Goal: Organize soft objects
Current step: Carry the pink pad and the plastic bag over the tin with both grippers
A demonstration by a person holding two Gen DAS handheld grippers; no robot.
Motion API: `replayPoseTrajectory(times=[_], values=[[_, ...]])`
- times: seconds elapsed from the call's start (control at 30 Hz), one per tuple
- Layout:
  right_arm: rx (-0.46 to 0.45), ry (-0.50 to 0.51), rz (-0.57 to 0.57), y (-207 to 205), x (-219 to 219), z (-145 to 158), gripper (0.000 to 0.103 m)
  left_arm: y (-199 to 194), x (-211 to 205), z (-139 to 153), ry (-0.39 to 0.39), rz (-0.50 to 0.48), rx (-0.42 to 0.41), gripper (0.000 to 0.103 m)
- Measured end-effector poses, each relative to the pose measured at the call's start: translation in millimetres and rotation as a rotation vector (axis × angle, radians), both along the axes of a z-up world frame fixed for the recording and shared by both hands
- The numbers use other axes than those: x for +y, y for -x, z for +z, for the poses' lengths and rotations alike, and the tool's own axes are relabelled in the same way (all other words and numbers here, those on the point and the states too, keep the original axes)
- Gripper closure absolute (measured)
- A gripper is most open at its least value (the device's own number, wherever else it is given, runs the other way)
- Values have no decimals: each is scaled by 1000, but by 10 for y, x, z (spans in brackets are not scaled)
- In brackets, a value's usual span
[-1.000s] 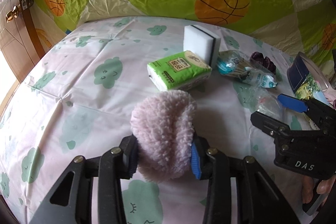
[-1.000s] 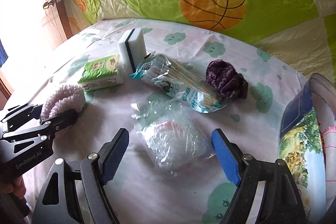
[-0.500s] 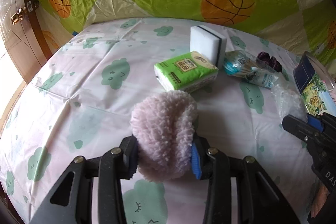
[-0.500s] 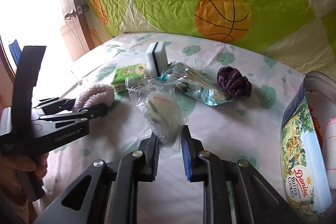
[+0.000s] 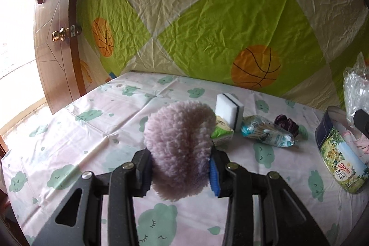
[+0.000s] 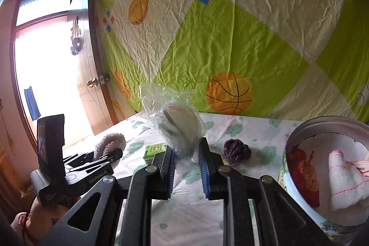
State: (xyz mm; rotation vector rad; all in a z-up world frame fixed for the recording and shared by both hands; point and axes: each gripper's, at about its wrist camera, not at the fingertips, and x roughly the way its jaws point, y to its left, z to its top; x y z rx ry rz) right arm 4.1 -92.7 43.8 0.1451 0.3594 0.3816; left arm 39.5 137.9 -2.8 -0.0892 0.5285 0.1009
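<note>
Left wrist view: the left gripper (image 5: 180, 167) has its jaws clenched on one fluffy lilac pad (image 5: 178, 146), lifted above a tabletop (image 5: 92, 130) covered in a cloud-print cloth. Five things sit on that cloth: one white sponge (image 5: 229, 108) standing upright, one green tissue pack (image 5: 221, 130) just beside it and partly hidden by the pad, one pack of swabs (image 5: 267, 134), one purple scrunchie (image 5: 287, 125) touching the swabs' far end, and one open cookie tin (image 5: 341, 153) at the right.

Right wrist view: the right gripper (image 6: 186, 163) has its jaws clenched on one clear plastic bag (image 6: 175, 119) with a round thing inside, raised off the tabletop. The tin (image 6: 297, 130) at the right holds two cloths, one red (image 6: 304, 174) and one white (image 6: 346, 181). A basketball-print sheet (image 6: 230, 38) hangs behind.
</note>
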Motion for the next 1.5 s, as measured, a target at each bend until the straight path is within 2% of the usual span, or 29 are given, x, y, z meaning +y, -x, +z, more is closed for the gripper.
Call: replayPoseTrajectory(times=[0.17,0.4,0.63,0.93,1.5], values=[[-43,4,-68,57,-183,53,82,57,-358,132,4,-60,-99,65],[-60,-11,-138,82,-404,73,82,27,-675,267,27,-102,-137,65],[-108,37,-226,160,-508,117,82,-44,-879,301,30,-130,-145,65],[-66,47,-337,62,-777,107,82,-141,-1177,315,69,-181,-142,65],[-52,57,-400,27,-1184,134,82,-222,-1738,342,89,-260,-142,65]])
